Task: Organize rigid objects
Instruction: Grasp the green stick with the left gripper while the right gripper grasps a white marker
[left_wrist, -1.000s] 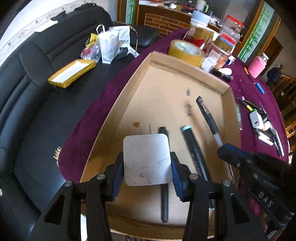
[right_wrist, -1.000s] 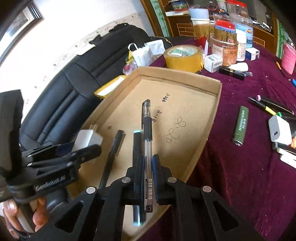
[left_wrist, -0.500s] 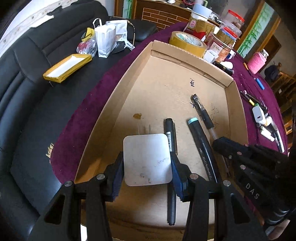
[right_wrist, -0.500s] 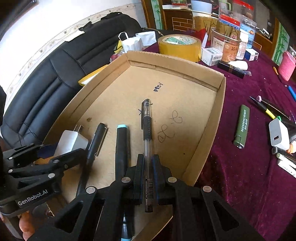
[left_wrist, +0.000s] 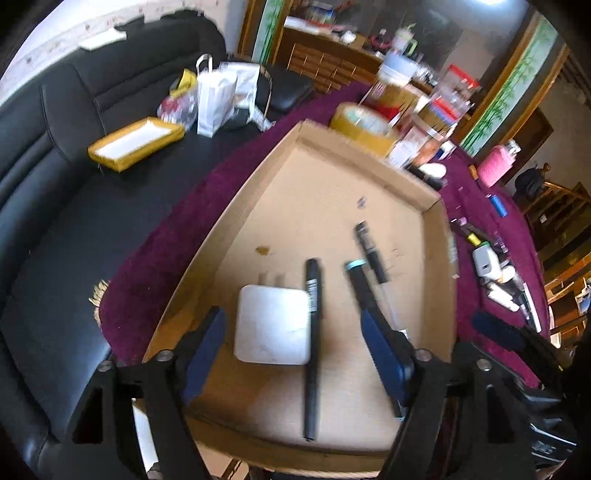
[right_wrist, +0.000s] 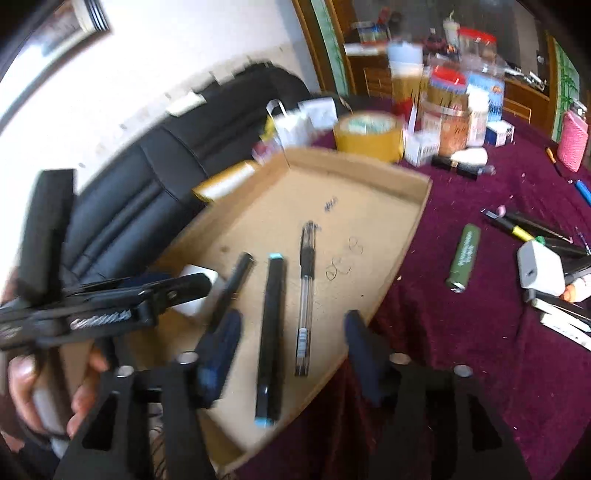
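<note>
A: Left tongs are gaping wide, gripping nothing. The white charger is lying flat between the blue pads, touching neither.

B: And the right tongs are standing just as wide, also carrying nothing. The clear pen is resting on the cardboard between the fingers.

A: All of it is sitting in the cardboard tray. In the left view, a black pen is lying just beside the charger at three o'clock, close enough to be touching.

B: Then the teal-capped marker is lying alongside, between black pen and clear pen in my view. All three are pointing roughly toward twelve o'clock.

A: The whole picture is blurring a bit here, mind.

B: Out at three o'clock from the tray, a green lighter is lying on the purple tabletop, well apart from the tray wall. A white adapter is sitting further out the same way.

A: Up at twelve o'clock, a roll of yellow tape is standing just beyond the tray's far wall, jars crowding behind it.

B: At ten o'clock, a black sofa is running along the tabletop.
</note>
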